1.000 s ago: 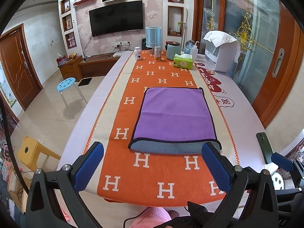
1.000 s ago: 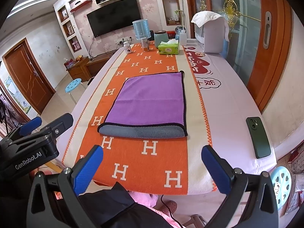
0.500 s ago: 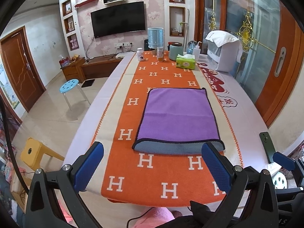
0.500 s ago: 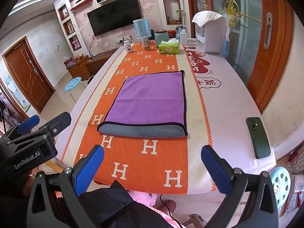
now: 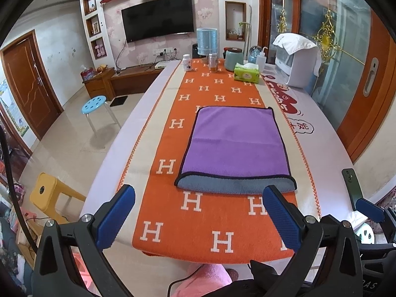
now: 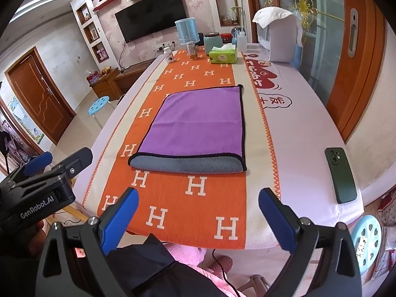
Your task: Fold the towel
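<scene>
A purple towel [image 5: 236,143] with a black hem lies flat on the orange H-patterned table runner [image 5: 198,212], folded over so its grey underside shows along the near edge. It also shows in the right wrist view [image 6: 198,126]. My left gripper [image 5: 199,217] is open and empty, held back above the table's near edge, short of the towel. My right gripper [image 6: 198,220] is open and empty, also back at the near edge. The left gripper's body [image 6: 39,188] shows at the left of the right wrist view.
A dark green phone [image 6: 341,175] lies on the white cloth at the near right. A tissue box [image 5: 247,73], jars, a blue water bottle [image 5: 207,41] and a white appliance [image 5: 298,60] stand at the far end. Stools stand on the floor at left.
Both grippers have drawn back and up slightly from the table. The towel has not moved.
</scene>
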Demonstrator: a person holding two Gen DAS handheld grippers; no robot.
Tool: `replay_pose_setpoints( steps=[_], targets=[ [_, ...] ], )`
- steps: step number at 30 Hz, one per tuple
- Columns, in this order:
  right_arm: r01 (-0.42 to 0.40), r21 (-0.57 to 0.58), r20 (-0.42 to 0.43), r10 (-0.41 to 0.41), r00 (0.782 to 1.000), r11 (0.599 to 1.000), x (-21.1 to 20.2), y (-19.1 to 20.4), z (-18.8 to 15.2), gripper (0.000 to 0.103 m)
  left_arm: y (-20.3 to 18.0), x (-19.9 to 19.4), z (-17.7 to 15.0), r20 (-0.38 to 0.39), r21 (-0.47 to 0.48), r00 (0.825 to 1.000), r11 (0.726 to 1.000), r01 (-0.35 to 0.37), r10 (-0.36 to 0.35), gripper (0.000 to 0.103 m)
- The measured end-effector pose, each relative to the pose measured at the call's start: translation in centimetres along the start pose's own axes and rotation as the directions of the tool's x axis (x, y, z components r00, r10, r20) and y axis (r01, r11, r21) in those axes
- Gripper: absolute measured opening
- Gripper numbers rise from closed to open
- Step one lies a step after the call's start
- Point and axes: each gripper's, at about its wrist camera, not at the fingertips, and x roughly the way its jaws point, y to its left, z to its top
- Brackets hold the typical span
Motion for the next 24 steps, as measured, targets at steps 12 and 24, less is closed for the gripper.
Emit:
replay_pose_setpoints(
  steps=[12, 24],
  targets=[
    [0.007, 0.065, -0.047, -0.004, 0.999, 0.998, 3.7, -1.6, 1.3, 0.095, 0.1, 5.4, 1.1, -0.157, 0.043, 0.986, 0.997, 0.066, -0.059, 0.102],
    [0.049, 0.044, -0.083, -0.045, 0.996, 0.998, 8.8, -2.9, 3.1, 0.092, 0.9, 12.1, 2.4, -0.257, 0.093, 0.96, 0.986, 0.139, -0.111, 0.102]
  ],
)
